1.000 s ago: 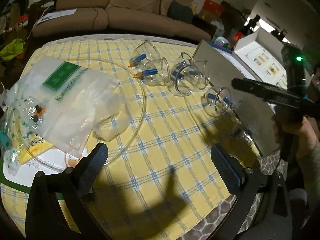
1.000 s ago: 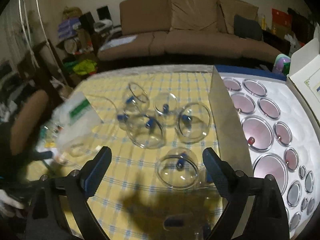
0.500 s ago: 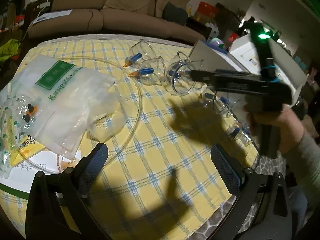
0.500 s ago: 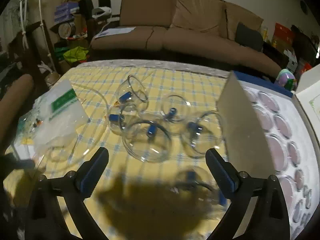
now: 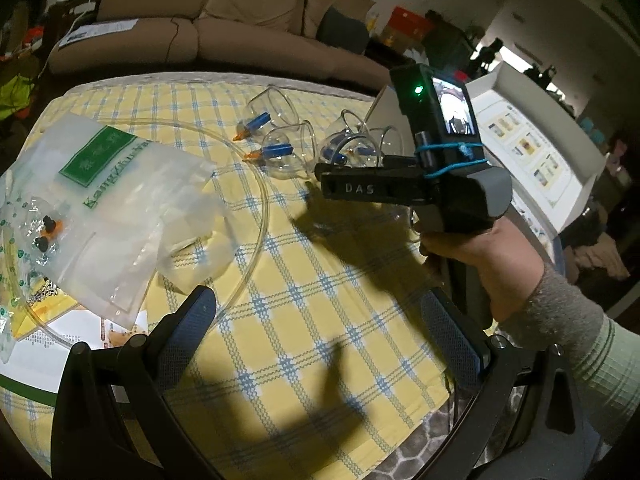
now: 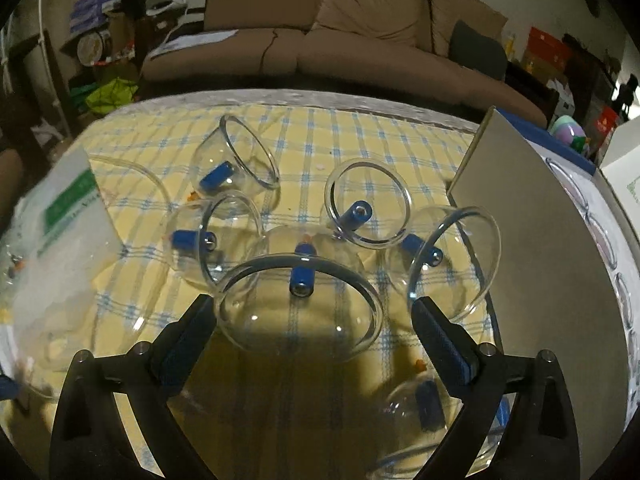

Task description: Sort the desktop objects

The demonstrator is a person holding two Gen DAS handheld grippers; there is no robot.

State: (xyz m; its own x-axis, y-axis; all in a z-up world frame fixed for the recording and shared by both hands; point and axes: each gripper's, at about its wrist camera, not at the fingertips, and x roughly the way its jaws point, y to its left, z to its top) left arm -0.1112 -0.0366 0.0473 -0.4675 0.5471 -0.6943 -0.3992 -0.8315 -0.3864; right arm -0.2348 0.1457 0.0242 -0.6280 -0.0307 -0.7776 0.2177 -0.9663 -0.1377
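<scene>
Several clear cupping cups with blue valve stems lie on their sides on the yellow checked tablecloth (image 6: pixel 320 140). The largest cup (image 6: pixel 298 308) faces me mouth-first, right between the fingers of my right gripper (image 6: pixel 314 336), which stands open and is not touching it. Around it lie more cups (image 6: pixel 368 204) (image 6: pixel 448 260) (image 6: pixel 200 236) (image 6: pixel 240 164). In the left wrist view the right gripper (image 5: pixel 332 186), held by a hand (image 5: pixel 480 256), hovers over the cups (image 5: pixel 288 152). My left gripper (image 5: pixel 320 340) is open over bare cloth.
An open case (image 6: pixel 600 220) with round slots sits at the right, its grey flap (image 6: pixel 532 240) standing beside the cups. A plastic bag (image 5: pixel 112 200) with small parts and a clear tube (image 5: pixel 256 216) lie at the left over papers. A brown sofa (image 6: pixel 340 40) stands behind the table.
The right gripper has moved forward and down onto the cluster of cups, bringing the largest cup between its open fingers. The left gripper has barely moved.
</scene>
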